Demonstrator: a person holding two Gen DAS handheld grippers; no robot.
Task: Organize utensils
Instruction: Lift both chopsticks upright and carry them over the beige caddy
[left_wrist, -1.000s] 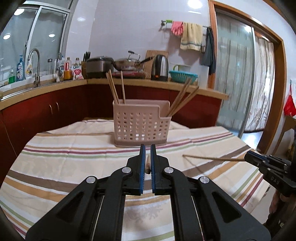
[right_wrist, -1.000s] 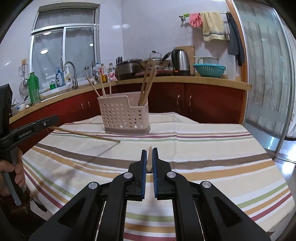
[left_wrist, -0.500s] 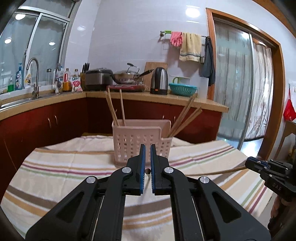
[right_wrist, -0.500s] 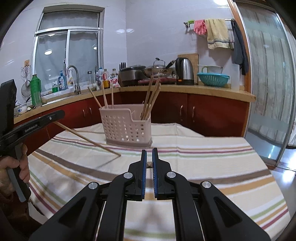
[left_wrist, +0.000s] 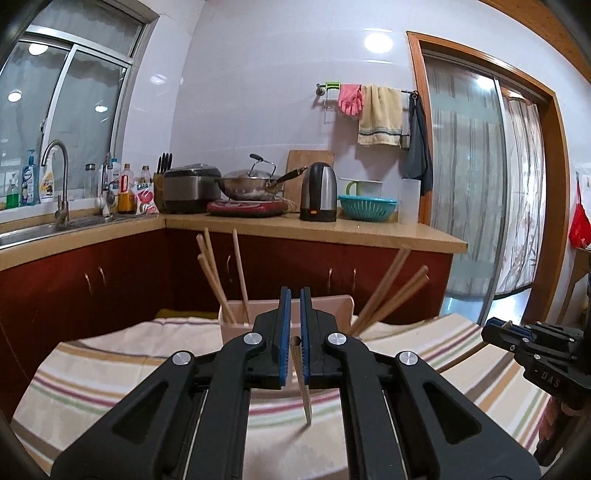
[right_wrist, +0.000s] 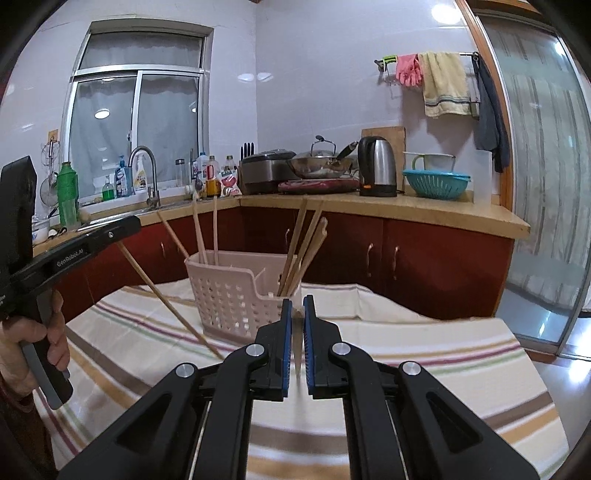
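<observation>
My left gripper (left_wrist: 294, 306) clamps one thin wooden chopstick (left_wrist: 303, 384). My right gripper (right_wrist: 297, 314) pinches another wooden chopstick (right_wrist: 297, 354), both before the perforated pale pink plastic utensil basket (right_wrist: 229, 295).

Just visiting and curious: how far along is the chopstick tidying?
Done: several chopsticks stand in the basket. In hand: shut jaws pinch the left chopstick and the right chopstick. Left: dropping both in; no loose ones show on the cloth.
</observation>
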